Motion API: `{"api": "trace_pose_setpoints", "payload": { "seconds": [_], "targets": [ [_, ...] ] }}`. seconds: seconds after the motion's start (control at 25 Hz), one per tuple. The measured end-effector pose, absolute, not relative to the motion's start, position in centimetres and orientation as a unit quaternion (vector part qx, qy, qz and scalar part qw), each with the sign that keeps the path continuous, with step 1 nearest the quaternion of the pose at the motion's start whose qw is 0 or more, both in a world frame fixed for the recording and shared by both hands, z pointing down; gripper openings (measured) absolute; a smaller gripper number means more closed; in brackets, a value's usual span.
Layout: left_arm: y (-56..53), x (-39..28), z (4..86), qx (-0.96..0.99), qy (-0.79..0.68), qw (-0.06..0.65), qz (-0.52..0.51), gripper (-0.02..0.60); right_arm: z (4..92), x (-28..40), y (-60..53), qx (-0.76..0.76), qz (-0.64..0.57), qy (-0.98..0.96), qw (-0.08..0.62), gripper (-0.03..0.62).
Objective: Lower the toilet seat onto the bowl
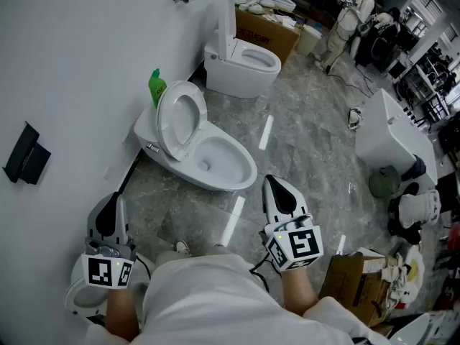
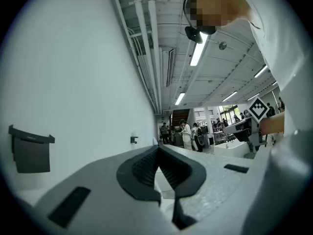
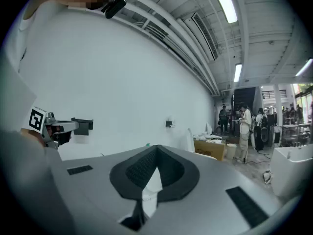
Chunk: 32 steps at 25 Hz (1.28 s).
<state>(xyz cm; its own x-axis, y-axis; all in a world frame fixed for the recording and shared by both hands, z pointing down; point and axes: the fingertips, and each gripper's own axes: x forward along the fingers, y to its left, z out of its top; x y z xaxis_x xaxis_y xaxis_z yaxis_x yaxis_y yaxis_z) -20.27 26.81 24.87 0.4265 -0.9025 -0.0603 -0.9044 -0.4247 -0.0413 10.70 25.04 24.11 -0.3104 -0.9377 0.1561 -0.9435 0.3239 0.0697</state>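
The white toilet stands against the wall in the head view, its bowl (image 1: 219, 162) open. Its seat (image 1: 180, 119) is raised and leans back toward the wall. My left gripper (image 1: 113, 198) hovers near the wall, below and left of the toilet, apart from it. My right gripper (image 1: 275, 182) hangs just right of the bowl's front end without touching it. Both have their jaws closed with nothing held. The left gripper (image 2: 158, 150) and right gripper (image 3: 156, 148) show their dark pads meeting at the tips in their own views.
A green bottle (image 1: 156, 86) stands behind the raised seat. A second toilet (image 1: 241, 60) and a cardboard box (image 1: 269, 31) sit farther along the wall. A white tub (image 1: 392, 135) and clutter lie at the right. A black fixture (image 1: 25, 157) hangs on the wall. People stand far off.
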Motion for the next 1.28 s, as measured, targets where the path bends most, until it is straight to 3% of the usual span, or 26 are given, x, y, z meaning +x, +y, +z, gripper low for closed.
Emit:
{"api": "trace_pose_setpoints", "payload": {
  "seconds": [0.76,0.8,0.84,1.0,1.16,1.28],
  "targets": [
    [27.4,-18.7,24.5,-0.841,0.539,0.038,0.017,0.001,24.3,11.0,25.0,0.545,0.022,-0.834,0.080,-0.002],
    [27.4,-18.7,24.4,-0.840,0.540,0.039,0.018,0.000,24.2,11.0,24.8,0.536,0.021,-0.840,0.084,0.046],
    [27.5,-18.6,24.4,-0.839,0.542,0.039,0.018,0.000,24.2,11.0,24.6,0.527,0.019,-0.845,0.089,0.140],
    [27.7,-18.1,24.6,-0.834,0.550,0.038,0.014,0.000,24.1,11.4,23.7,0.502,-0.012,-0.858,0.108,0.298],
    [28.3,-17.2,25.1,-0.830,0.557,0.034,0.000,0.002,25.4,12.3,23.3,0.492,0.006,-0.864,0.104,0.375],
    [28.8,-16.2,25.9,-0.829,0.558,0.027,-0.012,0.000,27.3,12.8,23.4,0.484,0.020,-0.867,0.115,0.382]
  ]
}}
